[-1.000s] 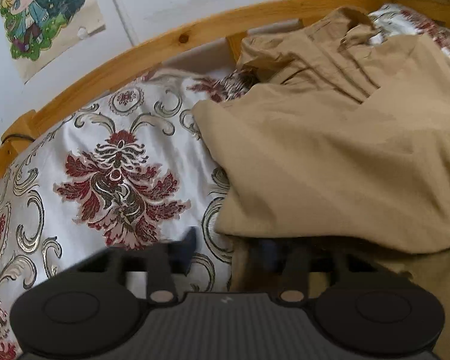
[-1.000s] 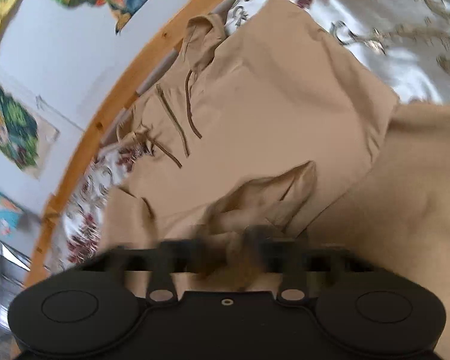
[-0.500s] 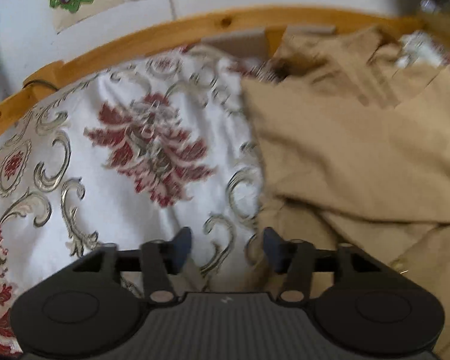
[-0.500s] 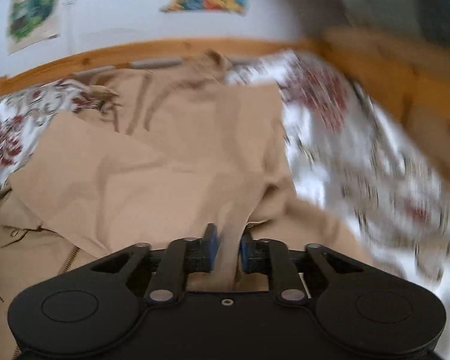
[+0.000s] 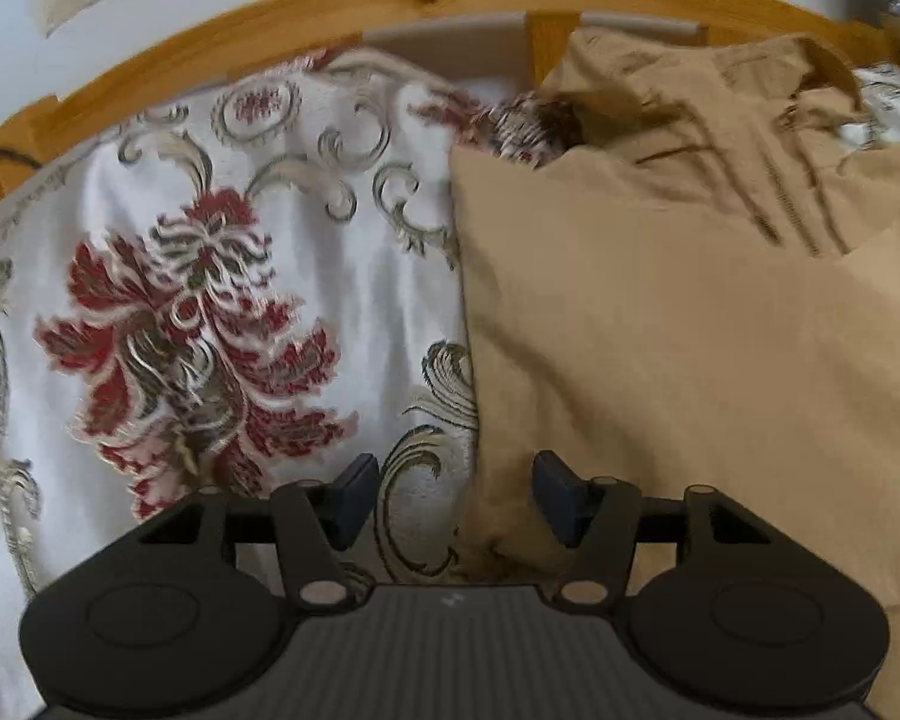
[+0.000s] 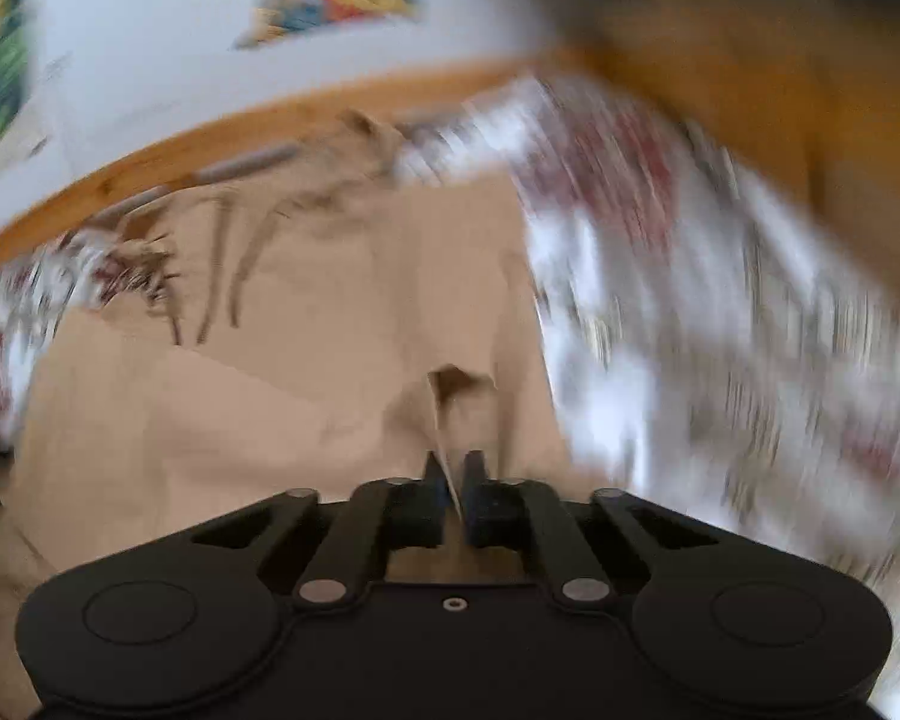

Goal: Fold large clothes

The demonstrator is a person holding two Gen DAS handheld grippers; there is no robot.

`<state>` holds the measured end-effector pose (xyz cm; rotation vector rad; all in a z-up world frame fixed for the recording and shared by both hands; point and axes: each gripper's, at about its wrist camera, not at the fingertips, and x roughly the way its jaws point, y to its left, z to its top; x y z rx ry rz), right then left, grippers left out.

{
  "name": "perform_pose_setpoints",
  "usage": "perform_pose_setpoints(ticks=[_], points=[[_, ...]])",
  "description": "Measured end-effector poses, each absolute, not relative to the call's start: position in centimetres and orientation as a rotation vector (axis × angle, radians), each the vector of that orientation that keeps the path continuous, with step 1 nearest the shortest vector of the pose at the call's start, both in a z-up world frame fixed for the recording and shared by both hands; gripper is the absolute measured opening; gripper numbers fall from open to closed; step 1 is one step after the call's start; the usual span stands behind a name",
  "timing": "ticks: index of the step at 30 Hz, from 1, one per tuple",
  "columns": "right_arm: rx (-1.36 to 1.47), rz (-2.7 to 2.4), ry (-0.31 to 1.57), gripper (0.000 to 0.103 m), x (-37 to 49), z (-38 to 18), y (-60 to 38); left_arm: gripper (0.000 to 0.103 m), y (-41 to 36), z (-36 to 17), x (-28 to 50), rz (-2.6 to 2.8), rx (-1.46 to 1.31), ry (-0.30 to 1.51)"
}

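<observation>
A large tan hooded garment (image 5: pixel 690 324) lies on the patterned bedspread (image 5: pixel 198 312), partly folded, with its hood and drawstrings toward the wooden rail. My left gripper (image 5: pixel 455 495) is open and empty, straddling the garment's left edge near its lower corner. In the blurred right wrist view the same garment (image 6: pixel 258 396) fills the left and middle. My right gripper (image 6: pixel 450 480) is shut on a thin fold of its fabric, which rises from between the pads.
A curved wooden bed rail (image 5: pixel 390 0) runs along the far side, with a white wall and posters behind it. White bedspread with red floral pattern (image 6: pixel 720 330) lies to the right of the garment. More wood (image 6: pixel 810 120) stands at the right.
The left gripper let go of the garment, opened and drew back to its left edge. The right gripper swung round with the fabric pinched; its view is now strongly blurred.
</observation>
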<state>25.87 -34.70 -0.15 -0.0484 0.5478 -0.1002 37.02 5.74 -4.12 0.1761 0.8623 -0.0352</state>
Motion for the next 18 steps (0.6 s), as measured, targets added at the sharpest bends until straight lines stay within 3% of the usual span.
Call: perform_pose_setpoints(ticks=[3, 9, 10, 11, 13, 18], points=[[-0.258, -0.064, 0.474, 0.0, 26.7, 0.6, -33.3, 0.061, 5.5, -5.1, 37.3, 0.007, 0.191, 0.848], [-0.266, -0.121, 0.654, 0.001, 30.3, -5.1, -35.9, 0.062, 4.7, -4.3, 37.2, 0.006, 0.249, 0.829], [-0.247, -0.131, 0.64, 0.005, 29.9, -4.3, -35.8, 0.063, 4.7, -3.6, 37.2, -0.006, 0.229, 0.807], [-0.24, -0.142, 0.618, 0.02, 29.4, -3.5, -35.6, 0.067, 4.8, -2.8, 37.2, -0.03, 0.198, 0.766], [-0.239, -0.126, 0.542, 0.041, 28.2, -1.7, -35.0, 0.077, 4.2, -1.8, 37.6, -0.066, 0.174, 0.688], [-0.392, -0.036, 0.628, 0.04, 29.9, -3.4, -33.3, 0.077, 0.8, -4.6, 41.0, 0.023, 0.264, 0.746]])
